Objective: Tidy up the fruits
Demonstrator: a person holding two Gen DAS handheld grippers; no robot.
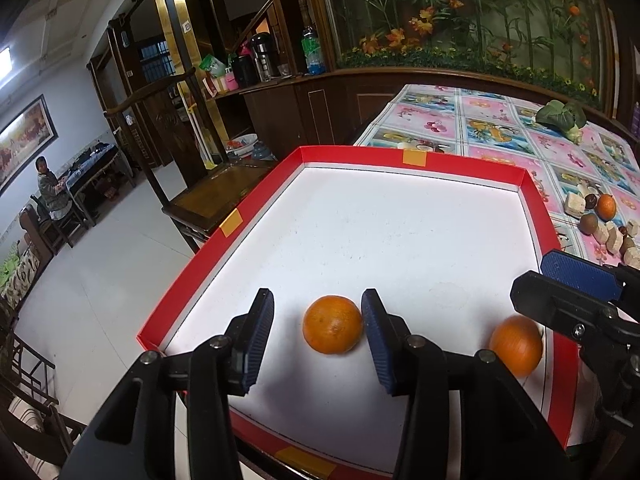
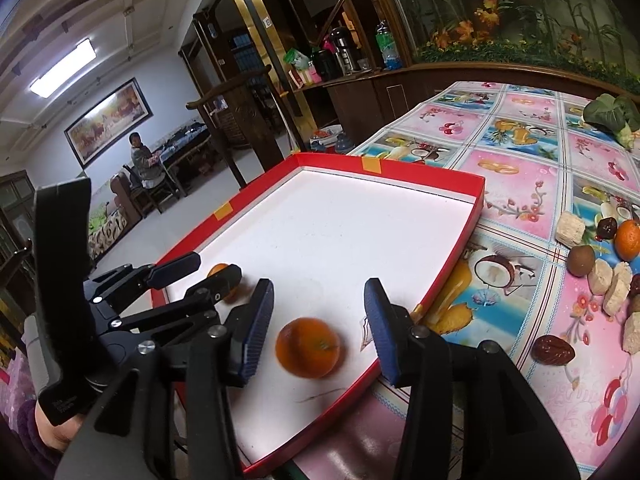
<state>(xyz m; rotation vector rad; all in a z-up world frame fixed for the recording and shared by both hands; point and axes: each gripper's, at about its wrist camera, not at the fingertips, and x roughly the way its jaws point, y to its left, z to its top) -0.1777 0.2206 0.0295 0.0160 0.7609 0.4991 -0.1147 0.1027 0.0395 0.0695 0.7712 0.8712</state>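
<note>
Two oranges lie on the white floor of the red-walled tray (image 1: 472,166), and a third orange (image 2: 627,239) sits outside it on the flowered tablecloth (image 2: 516,168), at the right edge of the right wrist view. Around that third one is a loose cluster: one brown kiwi (image 2: 581,260), several pale cut chunks (image 2: 569,229), and at least two dark red dates (image 2: 553,350) (others are half hidden at the frame edge). One leafy green vegetable (image 2: 612,114) lies in the upper right of the same view.

In the left wrist view, the left gripper (image 1: 318,338) stands wide open low in the frame, its blue pads on either side of the first tray orange (image 1: 333,324). The right-hand pad looks to be touching or just beside the fruit; the left-hand pad is clearly apart from it, with white tray floor showing between.

The right gripper (image 2: 319,320) is likewise spread wide, with the second tray orange (image 2: 308,347) between its fingers, near the tray's lower right wall. Neither pad touches it, and the fruit is blurred. In the left wrist view this same orange (image 1: 516,345) shows in the lower right, partly behind the right gripper's black finger.

Three strips of orange tape (image 1: 414,158) mark the tray walls.
</note>
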